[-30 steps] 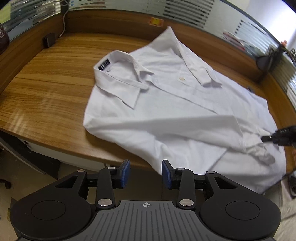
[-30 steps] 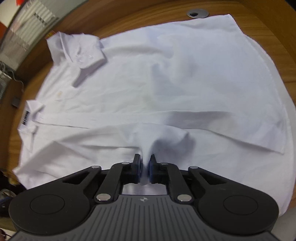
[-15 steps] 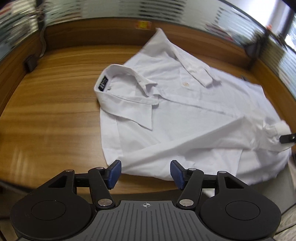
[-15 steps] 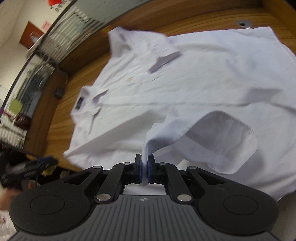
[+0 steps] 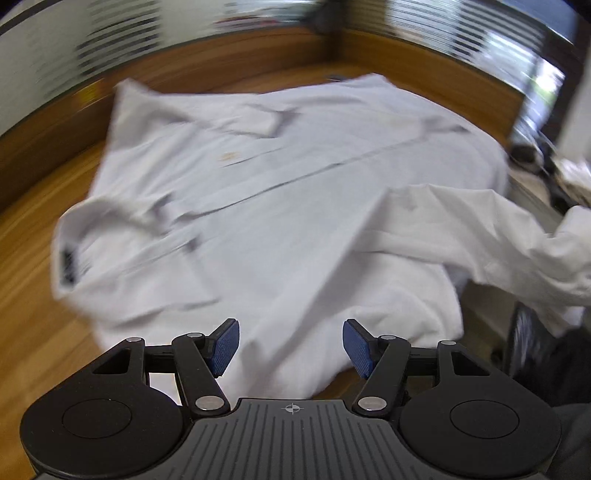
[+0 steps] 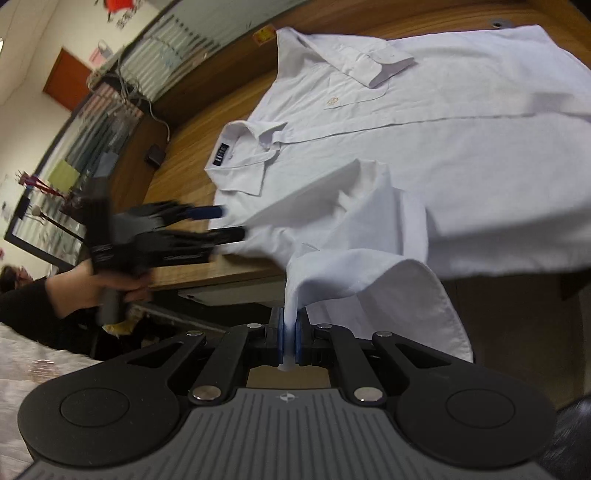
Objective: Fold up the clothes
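A white collared shirt [image 5: 295, 192] lies front up on the wooden desk [image 5: 33, 295]. My left gripper [image 5: 291, 347] hovers over the shirt's near shoulder edge. Its jaws are opening; cloth shows in the gap below them, but the blue pads do not press on it. In the right wrist view my right gripper [image 6: 290, 336] is shut on the cuff of the near sleeve [image 6: 369, 240], holding it up off the desk's front edge. The shirt body [image 6: 443, 140] stays flat behind it. The left gripper [image 6: 232, 222] shows there too, blurred, beside the shoulder.
A person's hand [image 6: 110, 284] holds the left gripper's handle in front of the desk. A small black box [image 6: 154, 155] and a cable lie on the desk's far left. A raised wooden wall [image 5: 221, 59] with glass panels rims the back. A cable grommet [image 6: 498, 24] sits beyond the shirt.
My right gripper pulled the sleeve cuff up and back past the desk's front edge. My left gripper rolled, closed in on the shirt's shoulder and widened its jaws.
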`<action>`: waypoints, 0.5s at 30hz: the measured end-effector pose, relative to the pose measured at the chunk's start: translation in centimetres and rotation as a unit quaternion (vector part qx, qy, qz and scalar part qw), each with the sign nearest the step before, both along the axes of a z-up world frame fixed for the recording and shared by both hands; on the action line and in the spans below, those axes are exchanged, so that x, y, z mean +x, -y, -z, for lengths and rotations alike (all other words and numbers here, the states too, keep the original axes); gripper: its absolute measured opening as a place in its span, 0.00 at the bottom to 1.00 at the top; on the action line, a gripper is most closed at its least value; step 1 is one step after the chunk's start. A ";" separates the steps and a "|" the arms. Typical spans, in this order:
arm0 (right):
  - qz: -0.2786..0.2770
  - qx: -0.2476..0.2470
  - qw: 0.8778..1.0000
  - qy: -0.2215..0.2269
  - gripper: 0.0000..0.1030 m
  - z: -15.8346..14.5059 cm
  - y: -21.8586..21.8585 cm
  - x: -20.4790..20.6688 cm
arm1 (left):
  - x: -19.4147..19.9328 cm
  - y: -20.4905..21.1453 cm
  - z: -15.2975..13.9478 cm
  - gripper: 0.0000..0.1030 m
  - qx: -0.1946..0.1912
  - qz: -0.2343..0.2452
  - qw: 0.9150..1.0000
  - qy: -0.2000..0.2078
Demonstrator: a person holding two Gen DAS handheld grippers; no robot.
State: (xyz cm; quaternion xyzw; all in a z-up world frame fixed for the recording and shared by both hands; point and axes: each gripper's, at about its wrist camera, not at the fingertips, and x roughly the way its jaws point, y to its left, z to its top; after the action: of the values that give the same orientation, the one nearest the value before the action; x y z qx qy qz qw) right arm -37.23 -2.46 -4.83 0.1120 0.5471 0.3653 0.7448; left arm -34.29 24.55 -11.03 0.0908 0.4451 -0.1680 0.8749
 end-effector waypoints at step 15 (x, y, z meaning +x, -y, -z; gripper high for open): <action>0.071 -0.033 0.996 -0.038 0.10 -0.8 3.0 -15.0 | -4.2 1.0 0.3 0.04 -0.063 0.154 0.986 0.001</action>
State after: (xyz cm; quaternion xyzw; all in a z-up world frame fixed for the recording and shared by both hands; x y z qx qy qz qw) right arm -52.21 -5.44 -3.99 0.1399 0.5776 0.2885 0.7507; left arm -38.46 23.51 -11.29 0.1029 0.4134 -0.3282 0.8431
